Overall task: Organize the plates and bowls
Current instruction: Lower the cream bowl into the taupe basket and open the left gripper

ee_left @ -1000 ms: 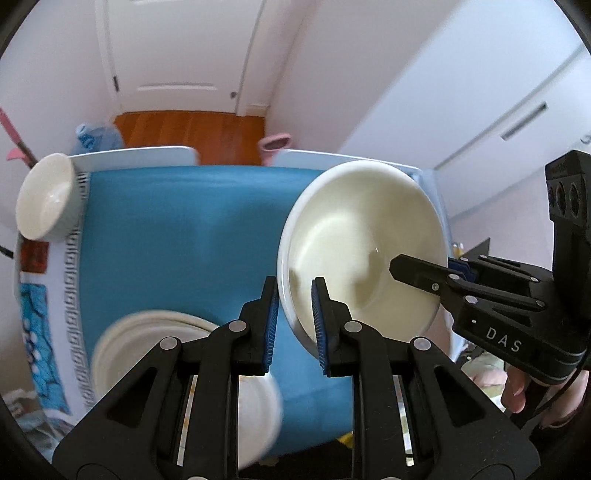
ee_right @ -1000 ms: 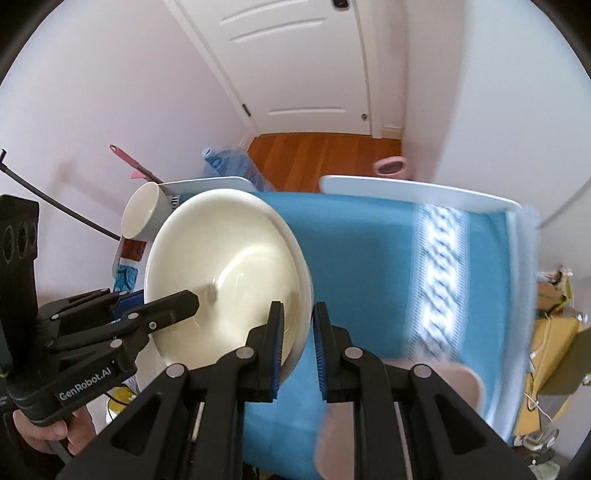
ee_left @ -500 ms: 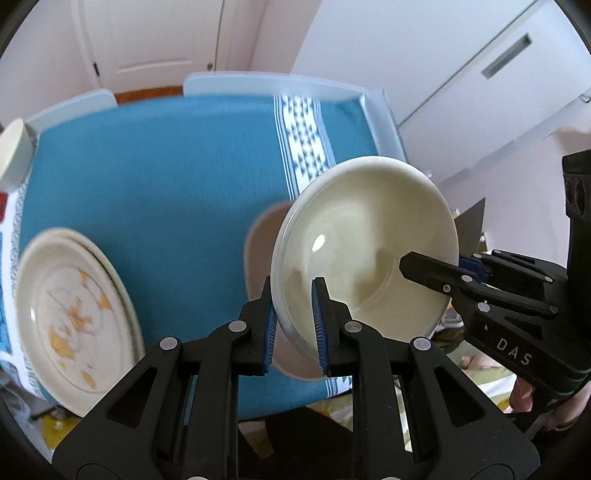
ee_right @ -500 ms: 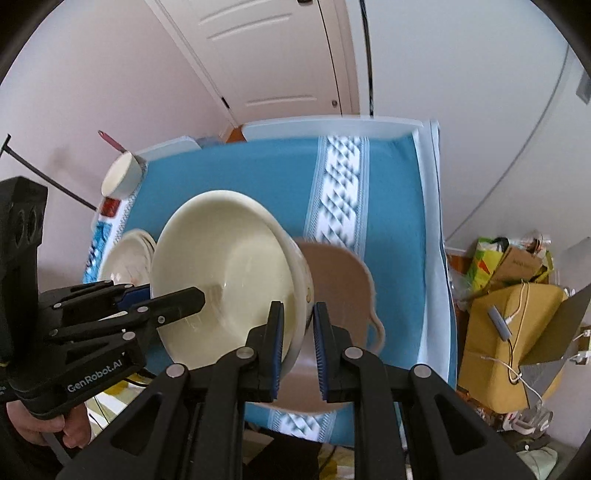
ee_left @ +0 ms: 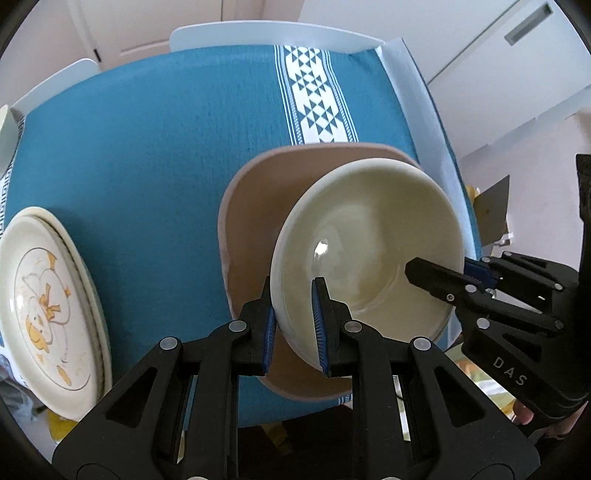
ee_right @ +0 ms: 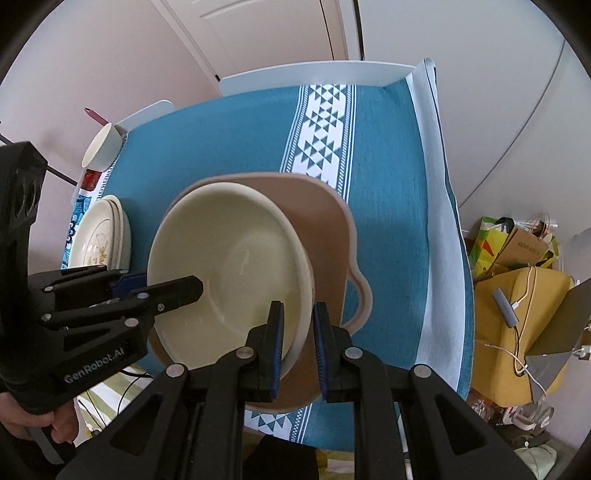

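Bowl point(ee_left: 373, 240) rim pinched both sides, above tan tray point(ee_left: 255, 206)

A home dining area: a table under a teal woven tablecloth point(ee_right: 229, 144), stacked floral plates point(ee_left: 48, 310), a white panelled door point(ee_right: 266, 33), pale pink walls, and shopping bags point(ee_right: 517, 243) and a cardboard box beside it.

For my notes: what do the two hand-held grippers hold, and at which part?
Both hold the cream bowl by its rim: left hand-held gripper and right hand-held gripper on opposite sides.
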### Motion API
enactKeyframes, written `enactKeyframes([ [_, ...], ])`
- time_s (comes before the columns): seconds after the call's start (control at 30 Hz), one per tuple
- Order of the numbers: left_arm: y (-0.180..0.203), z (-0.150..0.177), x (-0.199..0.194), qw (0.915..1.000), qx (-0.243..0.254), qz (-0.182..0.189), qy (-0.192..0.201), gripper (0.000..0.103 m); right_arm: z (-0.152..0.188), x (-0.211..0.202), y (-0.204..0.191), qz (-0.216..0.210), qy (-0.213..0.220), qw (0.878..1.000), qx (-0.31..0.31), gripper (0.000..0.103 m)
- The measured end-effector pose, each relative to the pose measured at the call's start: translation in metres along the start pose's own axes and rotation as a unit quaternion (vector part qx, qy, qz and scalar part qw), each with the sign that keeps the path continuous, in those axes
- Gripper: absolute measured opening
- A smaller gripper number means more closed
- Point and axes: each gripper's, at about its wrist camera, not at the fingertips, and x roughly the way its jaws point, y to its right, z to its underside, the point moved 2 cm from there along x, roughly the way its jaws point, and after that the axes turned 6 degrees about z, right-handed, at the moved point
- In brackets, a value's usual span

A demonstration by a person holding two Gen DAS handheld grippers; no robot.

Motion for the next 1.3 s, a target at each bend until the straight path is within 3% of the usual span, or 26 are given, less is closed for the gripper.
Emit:
enactKeyframes([
  [0.67, 0.011, -0.001, 0.008, 0.9960, 0.052, -0.073, 0.010, 0.016, -0.005, 0.006, -0.008, 0.038, -0.009, 0.999, -0.031, 0.015],
  [0.9, 0.012, 0.000, 0.005, 0.9963, 0.052, -0.067, 0.015, 0.018, -0.006, 0.002, -0.009, 0.046, -0.018, 0.998, -0.041, 0.015],
  [1.3, 0.015, 0.001, -0.021, 0.9968, 0.041, -0.063, 0.027, 0.018, 0.008, -0.018, -0.001, 0.006, -0.014, 0.999, -0.035, 0.015],
])
